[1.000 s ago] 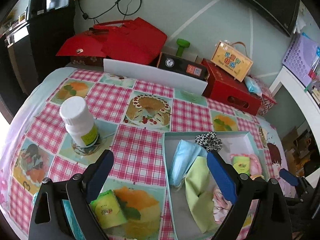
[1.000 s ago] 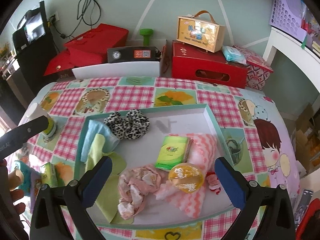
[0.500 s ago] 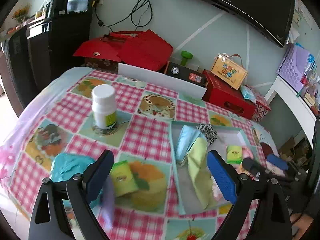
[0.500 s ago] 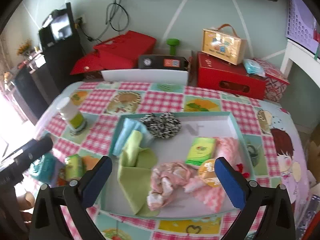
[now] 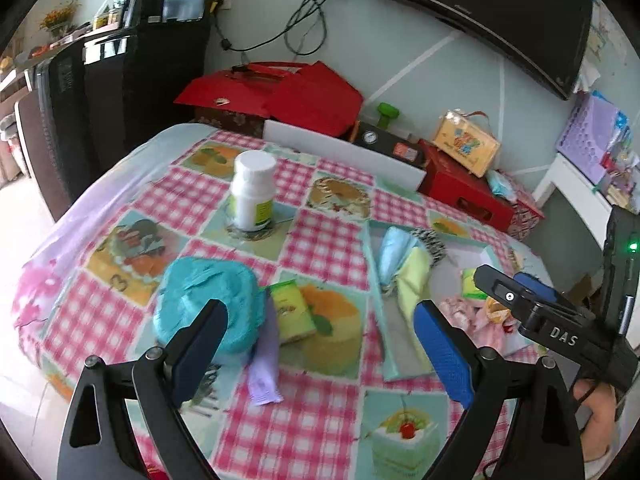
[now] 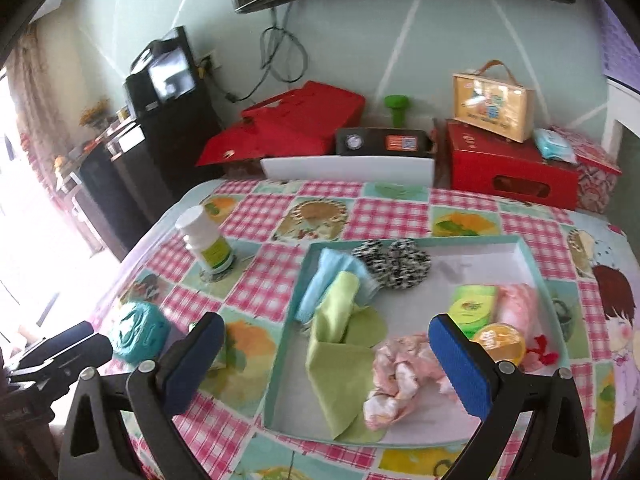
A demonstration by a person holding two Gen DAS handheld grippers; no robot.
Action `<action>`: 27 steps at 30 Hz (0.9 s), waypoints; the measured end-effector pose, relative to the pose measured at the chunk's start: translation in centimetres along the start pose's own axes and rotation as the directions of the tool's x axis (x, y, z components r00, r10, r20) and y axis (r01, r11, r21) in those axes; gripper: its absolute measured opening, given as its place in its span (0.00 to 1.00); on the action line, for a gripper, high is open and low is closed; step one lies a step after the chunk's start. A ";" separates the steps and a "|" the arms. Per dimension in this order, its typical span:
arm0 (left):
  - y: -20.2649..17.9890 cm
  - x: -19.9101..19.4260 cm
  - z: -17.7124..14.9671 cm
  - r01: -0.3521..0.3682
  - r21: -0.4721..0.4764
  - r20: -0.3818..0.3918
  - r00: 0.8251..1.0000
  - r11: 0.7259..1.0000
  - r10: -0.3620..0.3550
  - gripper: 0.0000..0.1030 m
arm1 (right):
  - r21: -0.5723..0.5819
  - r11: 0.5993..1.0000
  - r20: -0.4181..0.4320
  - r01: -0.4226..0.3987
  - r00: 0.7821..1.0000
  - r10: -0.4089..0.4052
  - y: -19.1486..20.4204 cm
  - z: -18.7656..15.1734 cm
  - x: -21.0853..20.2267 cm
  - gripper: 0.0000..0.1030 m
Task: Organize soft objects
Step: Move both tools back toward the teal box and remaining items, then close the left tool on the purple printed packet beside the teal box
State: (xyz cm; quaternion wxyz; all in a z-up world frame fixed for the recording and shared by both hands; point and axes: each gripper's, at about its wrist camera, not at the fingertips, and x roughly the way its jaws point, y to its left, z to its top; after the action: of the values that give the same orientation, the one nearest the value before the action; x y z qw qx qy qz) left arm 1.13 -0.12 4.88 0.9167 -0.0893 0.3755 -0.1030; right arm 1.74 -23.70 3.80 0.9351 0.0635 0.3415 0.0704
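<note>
- Both the left gripper (image 5: 316, 344) and the right gripper (image 6: 328, 360) are held wide, empty.
- The lilac cloth (image 5: 264, 364), lower centre, could be missed, being partly tucked under the teal pack (image 5: 208, 304).

Pale green wall (image 6: 160, 20) with white diagonal stripes; black curved television (image 5: 460, 4) mounted above; black cabinet (image 6: 168, 128) left; bright, possibly window-lit left edge (image 6: 24, 240).

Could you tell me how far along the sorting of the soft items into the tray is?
Done: the tray holds cloths and scrunchies. In hand: nothing; left hand-held gripper and right hand-held gripper are open. Left: teal bundle, lilac cloth and green packet lie outside.
</note>
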 end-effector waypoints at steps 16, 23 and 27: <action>2.2 2.6 -3.4 -0.075 -0.027 -0.132 0.989 0.997 0.070 0.86 | -0.186 0.976 -0.123 -0.116 0.988 0.094 5.2 -3.1 4.1 1.00; 2.6 4.7 -4.1 -0.070 -0.037 -0.192 0.979 0.997 0.061 0.64 | -0.186 0.975 -0.158 -0.120 0.983 0.090 5.1 -3.8 5.3 0.95; 3.2 5.7 -4.2 -0.063 -0.062 -0.222 0.974 0.996 0.048 0.53 | -0.183 0.975 -0.170 -0.126 0.981 0.095 5.2 -3.8 5.7 0.91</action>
State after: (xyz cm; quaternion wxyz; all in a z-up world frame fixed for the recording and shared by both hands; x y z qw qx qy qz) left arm 2.49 1.11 -2.65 0.8683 -0.0984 0.4806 -0.0735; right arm 3.09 -17.35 -1.83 0.9010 -0.0145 0.4029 0.1600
